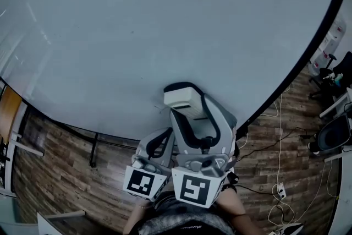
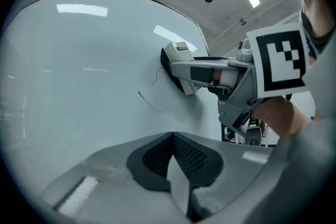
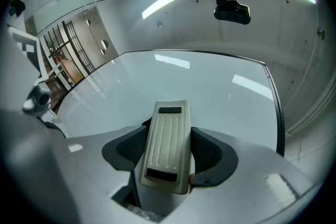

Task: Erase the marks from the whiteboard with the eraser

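**Eraser.** Cream plastic block eraser point(image 3: 167, 131) with a ribbed back and dark inset panels at both ends. It is clamped lengthwise between the two black padded jaws of the right gripper point(image 3: 165, 153), one pad on each long side. In the left gripper view its dark underside lies against the board face. In the head view it sits low on the board, near the bottom edge and slightly right of centre.

**Marks.** Thin dark pen lines point(image 2: 149, 103): one curved stroke and a shorter squiggle above it. Both are just beside the eraser, on the side nearer the left gripper. They are faint, and their shape cannot be read further.

**Whiteboard.** Large glossy white board point(image 1: 165, 19) with a dark frame, reflecting ceiling lights. Apart from those lines its face looks plain.

**Left gripper.** Grey two-jaw tool point(image 2: 172, 140) with its black textured pads closed tip to tip and nothing between them. It is close to the board surface, just beside the right gripper.

**Surroundings.**
- Brown wood-plank floor point(image 1: 60, 173) below the board
- Black support leg point(image 1: 94, 149) under the board's lower edge
- Loose cables point(image 1: 278, 146) across the floor at right
- Dark office chair point(image 1: 333, 135) at the far right
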